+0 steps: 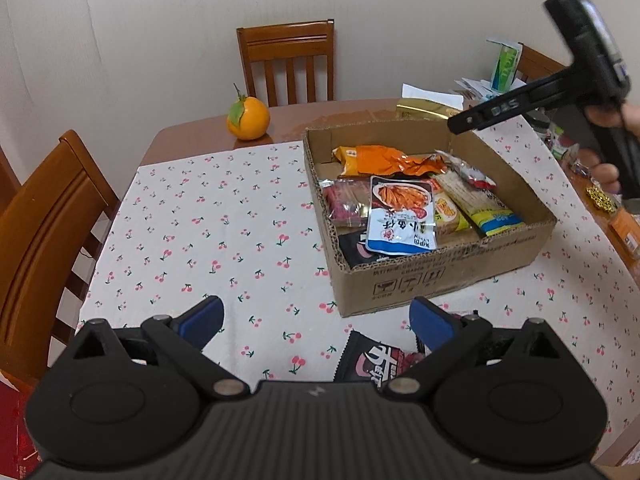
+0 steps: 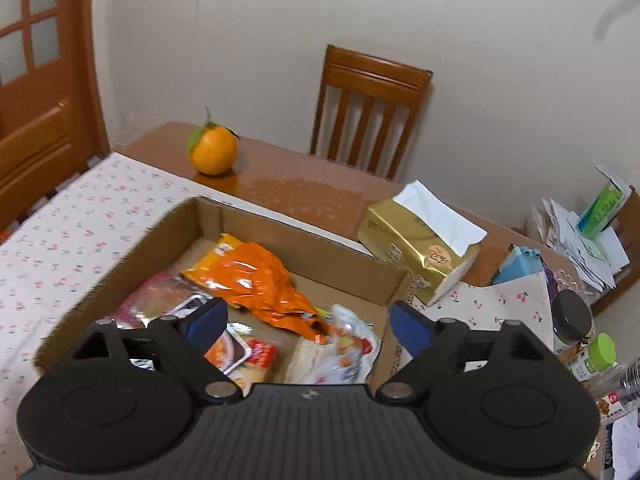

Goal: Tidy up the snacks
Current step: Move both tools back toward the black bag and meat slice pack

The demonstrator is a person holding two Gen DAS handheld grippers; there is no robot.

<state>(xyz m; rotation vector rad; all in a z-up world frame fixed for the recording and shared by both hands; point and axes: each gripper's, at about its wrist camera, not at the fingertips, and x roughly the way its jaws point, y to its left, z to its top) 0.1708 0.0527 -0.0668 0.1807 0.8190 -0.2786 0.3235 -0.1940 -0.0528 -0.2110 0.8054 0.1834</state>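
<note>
On the cherry-print tablecloth (image 1: pixel 208 216), snacks fill the cardboard box (image 1: pixel 440 276); both grippers, left gripper (image 1: pixel 316 320) over the dark snack packet (image 1: pixel 380 360) and right gripper (image 2: pixel 308 320), gape empty.

Plain cream wall (image 1: pixel 160 40). Brown wooden slat-back chairs (image 1: pixel 288 62) around glossy brown wooden table (image 2: pixel 304 188), white cherry-print tablecloth (image 1: pixel 208 220) on it. Orange-brown wooden door with glass panes (image 2: pixel 36 60) at left.

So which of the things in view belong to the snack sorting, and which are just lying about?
Job:
- cardboard box
- orange packet in the box
- white-blue packet in the box
- black packet on the cloth, outside the box
- left gripper, open
- right gripper, open over the box

Lying about:
- orange fruit
- gold tissue pack
- jars
- papers
- chairs
</note>
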